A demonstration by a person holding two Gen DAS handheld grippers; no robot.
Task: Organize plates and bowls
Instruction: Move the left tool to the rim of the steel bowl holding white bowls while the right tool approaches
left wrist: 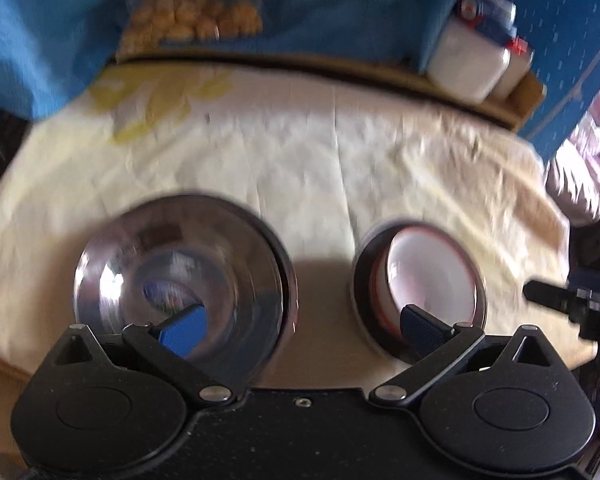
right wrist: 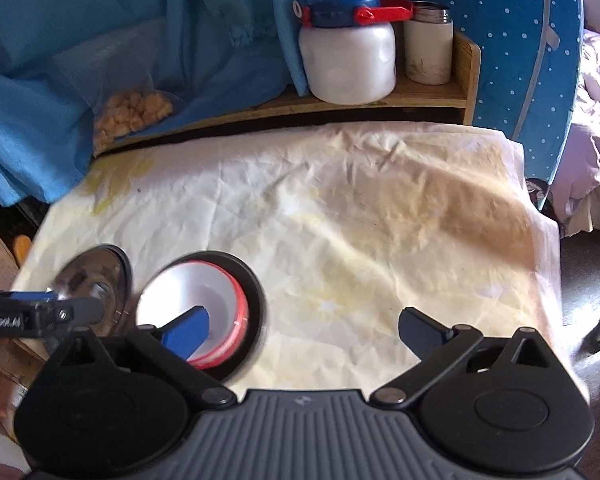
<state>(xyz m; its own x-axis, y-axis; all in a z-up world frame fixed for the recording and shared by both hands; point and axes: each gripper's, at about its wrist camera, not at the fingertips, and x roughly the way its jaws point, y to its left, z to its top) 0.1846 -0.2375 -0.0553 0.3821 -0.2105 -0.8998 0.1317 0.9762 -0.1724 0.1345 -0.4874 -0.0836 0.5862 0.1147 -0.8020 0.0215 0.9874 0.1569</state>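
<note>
Both my claws hang wide open over the tabletop, holding nothing.

The tabletop under its wrinkled cream cloth (right wrist: 340,208) fills most of my sight, with a low wooden shelf (right wrist: 420,94) along its far edge. Near the left edge sits the shiny round steel bowl (left wrist: 180,272), on a dark plate; just to its right, apart from it, the smaller white bowl with a red rim (right wrist: 198,304) rests on its own black plate. On the shelf stand a white jug with a blue and red lid (right wrist: 348,60) and a slim white flask (right wrist: 428,48). My left claw (left wrist: 300,324) spreads above both bowls; my right claw (right wrist: 304,328) is spread just as wide, its left finger above the white bowl.
</note>
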